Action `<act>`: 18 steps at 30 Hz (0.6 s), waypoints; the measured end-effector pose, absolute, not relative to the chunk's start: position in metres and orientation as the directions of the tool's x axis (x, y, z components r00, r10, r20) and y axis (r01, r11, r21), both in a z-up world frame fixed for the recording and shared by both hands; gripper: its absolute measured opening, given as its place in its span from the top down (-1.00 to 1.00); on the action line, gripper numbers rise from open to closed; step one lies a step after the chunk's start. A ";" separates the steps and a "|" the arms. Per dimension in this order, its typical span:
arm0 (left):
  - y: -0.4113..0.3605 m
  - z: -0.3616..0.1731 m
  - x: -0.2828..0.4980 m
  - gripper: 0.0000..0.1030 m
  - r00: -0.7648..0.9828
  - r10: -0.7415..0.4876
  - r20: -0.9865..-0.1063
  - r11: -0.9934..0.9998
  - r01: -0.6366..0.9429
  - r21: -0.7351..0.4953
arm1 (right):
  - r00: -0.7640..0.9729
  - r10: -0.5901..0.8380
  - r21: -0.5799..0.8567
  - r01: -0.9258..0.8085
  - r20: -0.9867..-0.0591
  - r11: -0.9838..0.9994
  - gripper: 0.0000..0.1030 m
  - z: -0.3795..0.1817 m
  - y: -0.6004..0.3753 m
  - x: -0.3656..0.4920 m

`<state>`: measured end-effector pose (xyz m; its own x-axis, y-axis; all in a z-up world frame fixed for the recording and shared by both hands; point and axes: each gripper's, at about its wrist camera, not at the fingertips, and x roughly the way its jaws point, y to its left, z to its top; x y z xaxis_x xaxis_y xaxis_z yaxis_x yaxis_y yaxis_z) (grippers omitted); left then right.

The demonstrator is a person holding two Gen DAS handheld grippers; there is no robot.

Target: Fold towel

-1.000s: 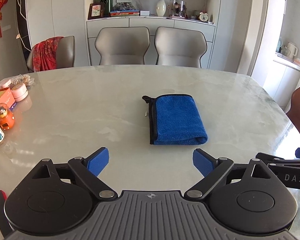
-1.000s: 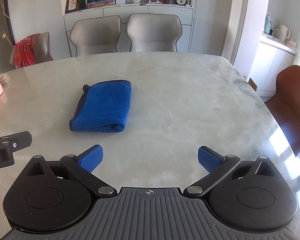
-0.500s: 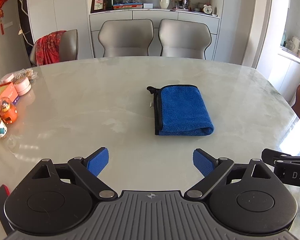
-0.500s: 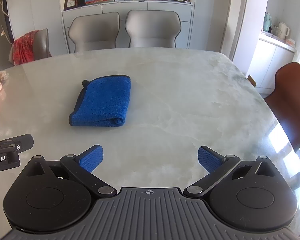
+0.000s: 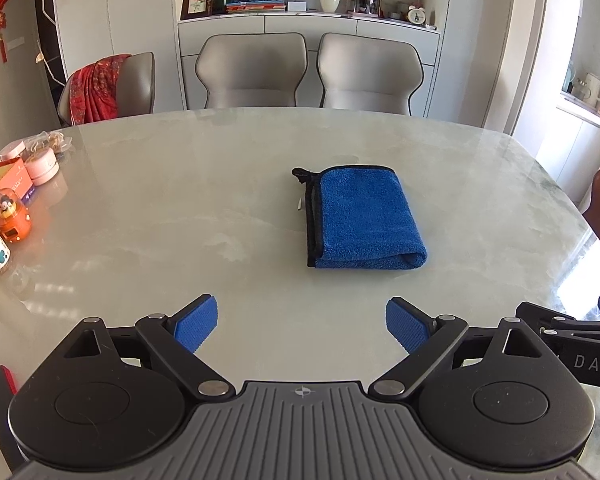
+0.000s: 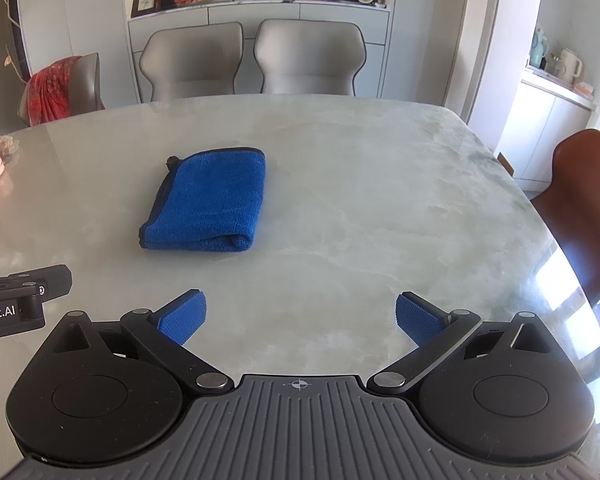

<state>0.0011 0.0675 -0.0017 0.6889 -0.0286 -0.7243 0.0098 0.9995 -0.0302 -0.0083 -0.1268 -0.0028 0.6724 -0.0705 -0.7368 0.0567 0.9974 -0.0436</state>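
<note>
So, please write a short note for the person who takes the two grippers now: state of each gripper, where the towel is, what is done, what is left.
Left gripper: open, empty, above the table, short of the towel.
Right gripper: open, empty, also short of it.
Blue towel: lies folded into a compact rectangle mid-table, rounded fold toward the grippers, black-trimmed edges on the left side, nothing touching it.
Done: the folding appears complete.
Left: probably nothing; check that the edges are even.

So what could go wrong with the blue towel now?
The blue towel lies folded on the smooth table, apart from both open grippers, left gripper and right gripper. A nudge might slide it or spring the rolled near fold open. Its black loop sticks out and could snag a gripper.
</note>
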 end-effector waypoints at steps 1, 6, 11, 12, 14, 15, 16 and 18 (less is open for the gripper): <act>0.067 -0.002 0.001 -0.83 0.689 -0.026 -0.724 1.000 0.008 -0.029 | 0.672 -0.070 -0.044 0.056 -0.737 0.997 -0.99 -0.003 -0.126 -0.008; 0.064 -0.002 0.001 -0.83 0.693 -0.011 -0.721 1.000 0.013 -0.002 | 0.669 -0.070 -0.050 0.049 -0.740 0.998 -0.99 -0.004 -0.126 -0.007; 0.063 -0.003 0.002 -0.90 0.688 -0.010 -0.725 1.000 0.008 -0.006 | 0.667 -0.070 -0.048 0.052 -0.742 0.998 -0.99 -0.004 -0.127 -0.007; 0.063 -0.003 0.002 -0.90 0.688 -0.009 -0.725 1.000 0.006 -0.006 | 0.667 -0.071 -0.048 0.052 -0.742 0.997 -0.99 -0.004 -0.127 -0.007; 0.064 -0.003 0.002 -0.90 0.689 -0.011 -0.724 1.000 0.005 -0.010 | 0.665 -0.073 -0.049 0.055 -0.743 0.997 -0.99 -0.005 -0.126 -0.007; 0.064 -0.003 0.002 -0.90 0.690 -0.010 -0.724 1.000 0.004 -0.010 | 0.665 -0.073 -0.050 0.054 -0.743 0.997 -0.99 -0.005 -0.126 -0.007; 0.064 -0.003 0.002 -0.90 0.691 -0.009 -0.723 1.000 0.003 -0.011 | 0.663 -0.072 -0.050 0.053 -0.745 0.997 -0.99 -0.005 -0.126 -0.007; 0.065 -0.003 0.002 -0.90 0.689 -0.005 -0.724 1.000 -0.002 -0.008 | 0.664 -0.071 -0.050 0.051 -0.744 0.997 -0.99 -0.005 -0.125 -0.007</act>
